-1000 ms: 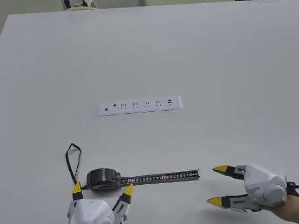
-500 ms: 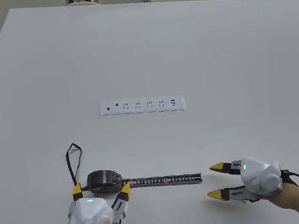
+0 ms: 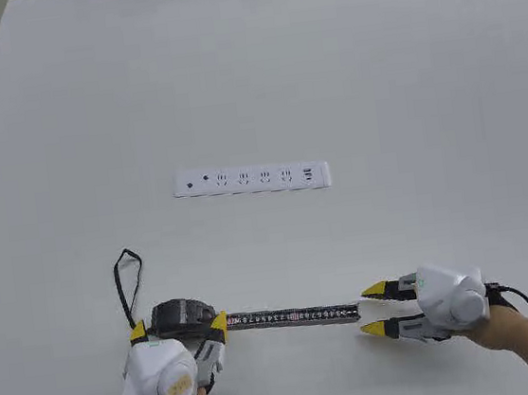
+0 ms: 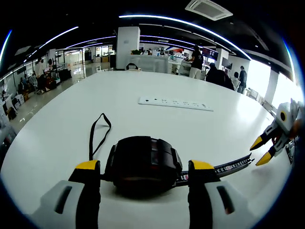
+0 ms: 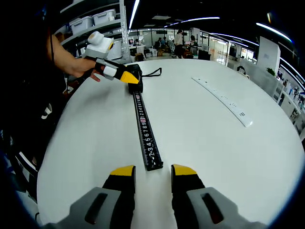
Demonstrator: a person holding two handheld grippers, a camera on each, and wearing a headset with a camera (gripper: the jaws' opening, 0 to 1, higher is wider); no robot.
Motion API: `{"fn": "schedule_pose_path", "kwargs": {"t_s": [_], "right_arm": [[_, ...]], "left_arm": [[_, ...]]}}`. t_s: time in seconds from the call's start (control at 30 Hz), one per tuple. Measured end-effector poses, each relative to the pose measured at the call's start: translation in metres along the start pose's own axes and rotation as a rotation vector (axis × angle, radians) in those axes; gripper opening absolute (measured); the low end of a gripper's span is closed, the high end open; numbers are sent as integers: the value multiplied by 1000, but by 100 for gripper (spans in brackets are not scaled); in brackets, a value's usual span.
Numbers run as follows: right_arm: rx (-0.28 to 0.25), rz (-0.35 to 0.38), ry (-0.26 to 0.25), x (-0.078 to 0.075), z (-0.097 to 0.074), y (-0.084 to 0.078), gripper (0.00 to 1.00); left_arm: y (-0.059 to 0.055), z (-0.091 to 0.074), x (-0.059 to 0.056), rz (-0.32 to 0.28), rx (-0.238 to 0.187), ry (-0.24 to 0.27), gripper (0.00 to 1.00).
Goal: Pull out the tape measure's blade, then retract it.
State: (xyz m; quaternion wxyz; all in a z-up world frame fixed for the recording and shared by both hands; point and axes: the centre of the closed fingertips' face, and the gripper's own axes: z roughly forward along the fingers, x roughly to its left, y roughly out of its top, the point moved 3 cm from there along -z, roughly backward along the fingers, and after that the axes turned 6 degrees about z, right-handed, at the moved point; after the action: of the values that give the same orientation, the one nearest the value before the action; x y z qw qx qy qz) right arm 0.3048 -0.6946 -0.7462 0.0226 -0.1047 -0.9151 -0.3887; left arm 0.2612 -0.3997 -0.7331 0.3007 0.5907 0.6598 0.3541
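Observation:
A black tape measure (image 3: 182,314) lies near the table's front edge, its blade (image 3: 292,317) pulled out to the right and flat on the white table (image 3: 377,99). My left gripper (image 3: 179,327) is open, with one yellow-tipped jaw on each side of the case (image 4: 143,164). The wrist strap (image 4: 97,133) curls away to the left. My right gripper (image 3: 373,310) is open too, and the blade's end hook (image 5: 152,166) sits just ahead of its fingertips, level with the gap between them. The blade (image 5: 143,129) runs straight back to the case (image 5: 135,71).
A white power strip (image 3: 252,178) lies across the table's middle, well beyond the tape. The table edge runs close behind both hands. People and office furniture stand far off in the room.
My right gripper has moved left up to the blade's end. The left gripper has slid forward so its jaws now flank the case. The tape itself has stayed put.

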Motion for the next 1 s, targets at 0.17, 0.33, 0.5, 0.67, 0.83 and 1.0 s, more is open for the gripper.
{"fn": "schedule_pose_path", "kwargs": {"t_s": [0.17,0.33,0.5,0.67,0.83,1.0], "right_arm": [[15,-10,27,-3,6,-2,25],[17,-6,54,-4,13,-2,21],[24,-11,76,-3,17,-3,16],[17,7,83,-3,17,-4,15],[3,8,85,-4,16,-2,13],[3,17,82,-4,16,-2,13]], "left_arm": [[1,1,-1,-4,-1,6,71],[-3,7,0,-7,2,1,68],[-8,11,2,-11,13,5,66],[-6,8,-1,-16,12,10,66],[-6,8,0,-15,8,17,66],[-5,7,0,-14,12,19,65]]}}
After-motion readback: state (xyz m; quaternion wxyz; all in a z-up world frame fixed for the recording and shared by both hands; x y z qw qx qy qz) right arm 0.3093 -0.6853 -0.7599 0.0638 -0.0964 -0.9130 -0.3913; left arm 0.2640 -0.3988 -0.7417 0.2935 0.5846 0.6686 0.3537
